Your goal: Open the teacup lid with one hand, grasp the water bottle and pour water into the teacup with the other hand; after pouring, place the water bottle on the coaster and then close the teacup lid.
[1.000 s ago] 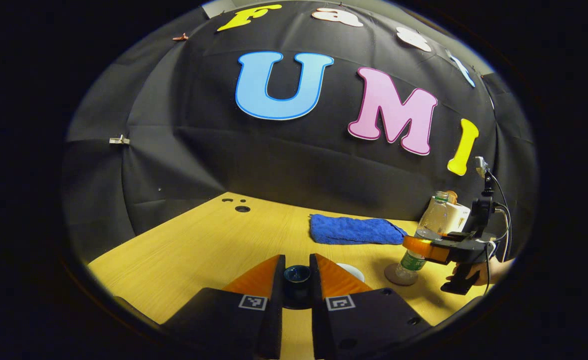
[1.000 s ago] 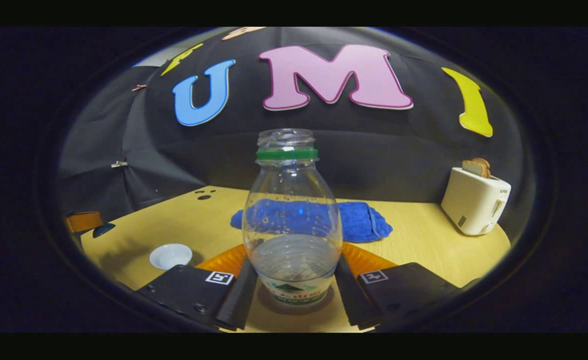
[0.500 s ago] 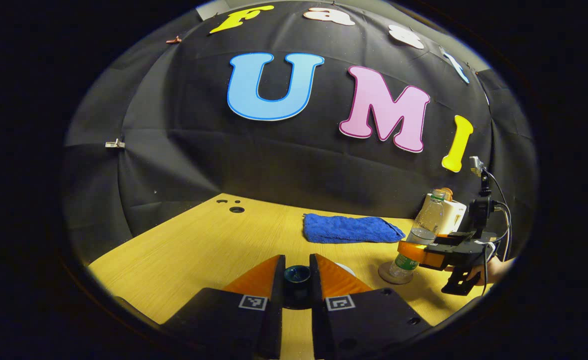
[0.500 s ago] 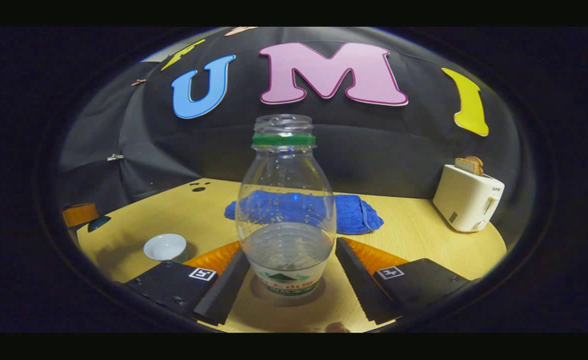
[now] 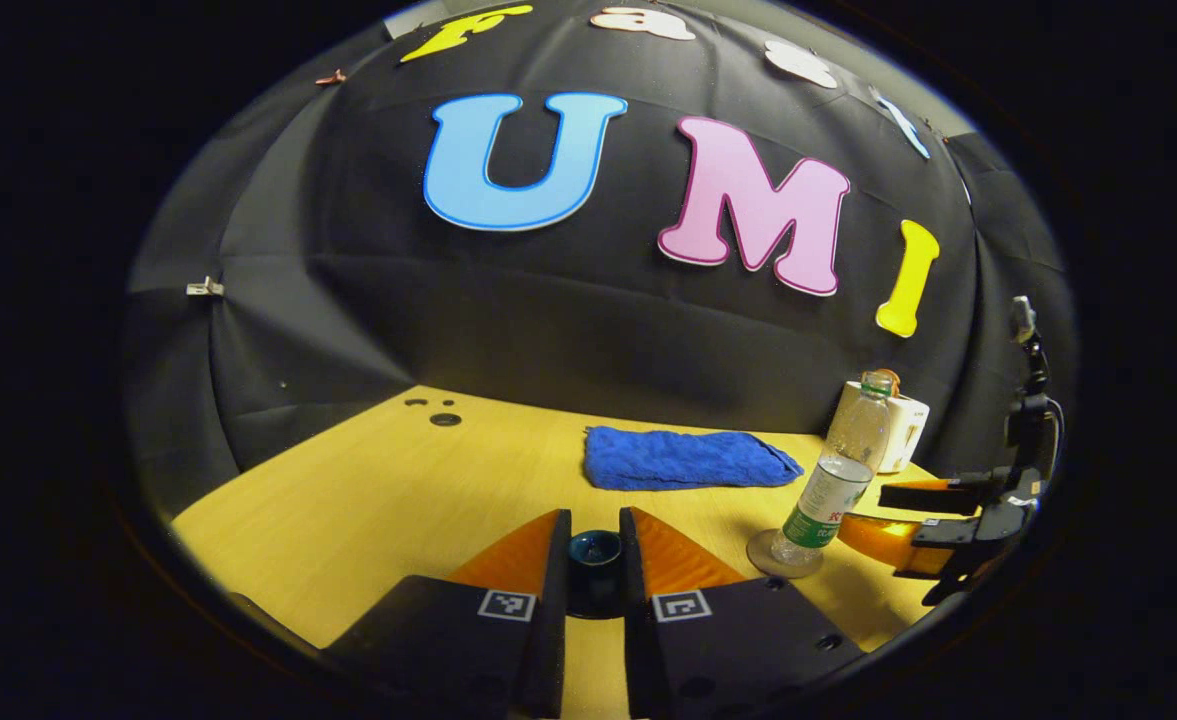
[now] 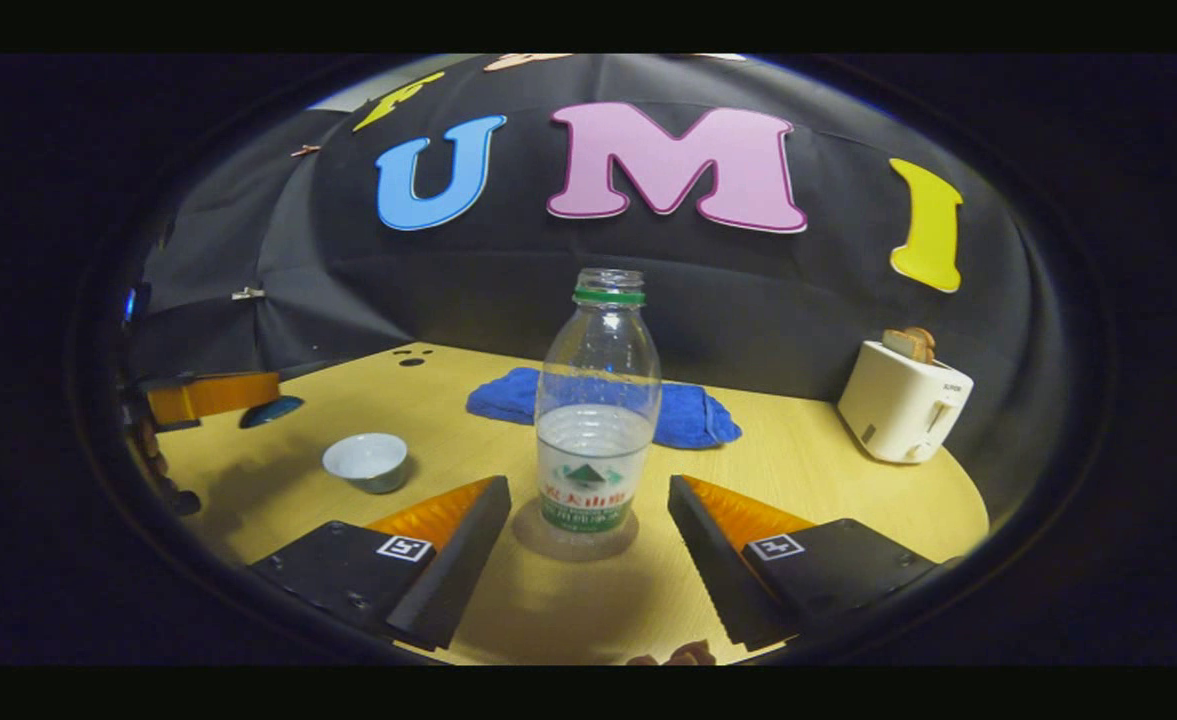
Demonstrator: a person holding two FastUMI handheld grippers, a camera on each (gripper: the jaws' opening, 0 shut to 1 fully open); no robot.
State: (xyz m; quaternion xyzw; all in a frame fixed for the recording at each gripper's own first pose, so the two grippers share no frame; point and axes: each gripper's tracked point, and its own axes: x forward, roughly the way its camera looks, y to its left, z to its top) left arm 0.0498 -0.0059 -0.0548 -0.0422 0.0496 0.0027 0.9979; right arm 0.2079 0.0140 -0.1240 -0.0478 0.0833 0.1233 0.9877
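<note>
A clear water bottle (image 6: pixel 598 430) with a green neck ring stands upright on a round coaster (image 6: pixel 574 535), partly filled. My right gripper (image 6: pixel 586 488) is open, its fingers apart on either side and short of the bottle, touching nothing. The white teacup (image 6: pixel 366 461) sits uncovered to the left. My left gripper (image 5: pixel 594 524) is shut on the dark blue teacup lid (image 5: pixel 594 549), held above the table. From the left gripper view the bottle (image 5: pixel 833 480) stands on the coaster (image 5: pixel 784 556), with the right gripper (image 5: pixel 913 512) just right of it. The left gripper (image 6: pixel 210 395) holds the lid (image 6: pixel 270 411) beyond the cup.
A folded blue towel (image 6: pixel 690 416) lies behind the bottle near the wall. A white toaster (image 6: pixel 903 400) with bread in it stands at the back right. The wooden table (image 5: pixel 378 490) has small holes at its far left corner.
My right gripper has opened and pulled back from the bottle, which now stands free on the coaster. The left gripper keeps hold of the lid and has barely shifted.
</note>
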